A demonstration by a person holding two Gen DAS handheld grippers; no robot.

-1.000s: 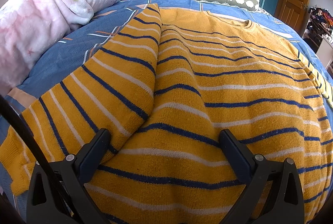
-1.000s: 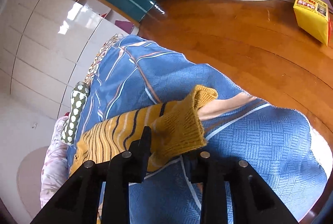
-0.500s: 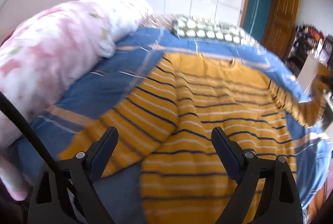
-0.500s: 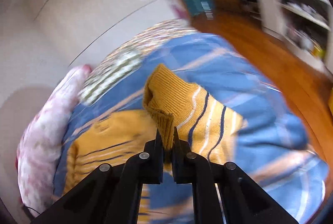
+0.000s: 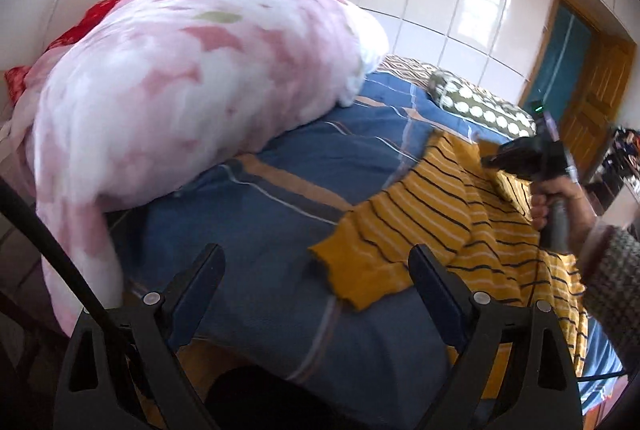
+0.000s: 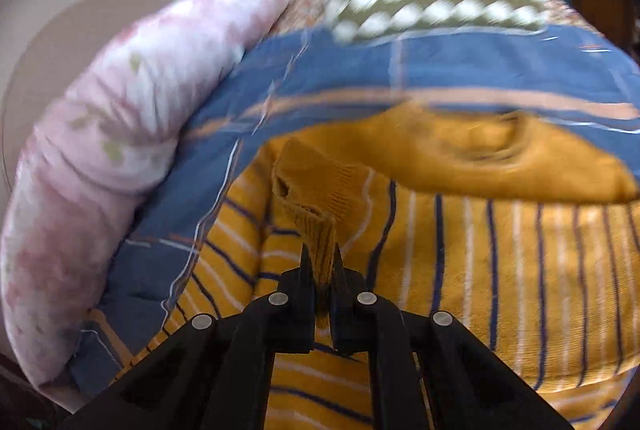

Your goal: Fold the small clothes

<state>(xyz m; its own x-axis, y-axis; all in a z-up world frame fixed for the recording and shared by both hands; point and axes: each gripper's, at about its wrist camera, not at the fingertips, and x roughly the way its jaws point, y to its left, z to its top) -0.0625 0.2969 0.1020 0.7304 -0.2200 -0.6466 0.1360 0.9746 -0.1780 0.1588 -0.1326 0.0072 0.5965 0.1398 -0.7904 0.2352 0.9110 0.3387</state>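
A yellow sweater with navy and white stripes [image 5: 460, 230] lies on the blue bedspread [image 5: 280, 190]; it also fills the right wrist view [image 6: 500, 262]. My right gripper [image 6: 320, 262] is shut on the sweater's ribbed sleeve cuff [image 6: 316, 202] and holds it over the sweater's body, near the collar [image 6: 492, 146]. In the left wrist view the right gripper [image 5: 532, 154] shows above the sweater, held by a hand. My left gripper [image 5: 316, 270] is open and empty, above the bed's near edge, with the other sleeve's cuff [image 5: 360, 270] between its fingers and beyond them.
A large pink floral quilt [image 5: 180, 102] is piled on the bed's left side. A green dotted bolster [image 5: 480, 106] lies at the far edge. White wardrobe panels and a wooden door [image 5: 592, 98] stand behind.
My left gripper has pulled back off the sweater toward the bed's near edge. My right gripper has carried the sleeve cuff from the bed's side across onto the sweater's body.
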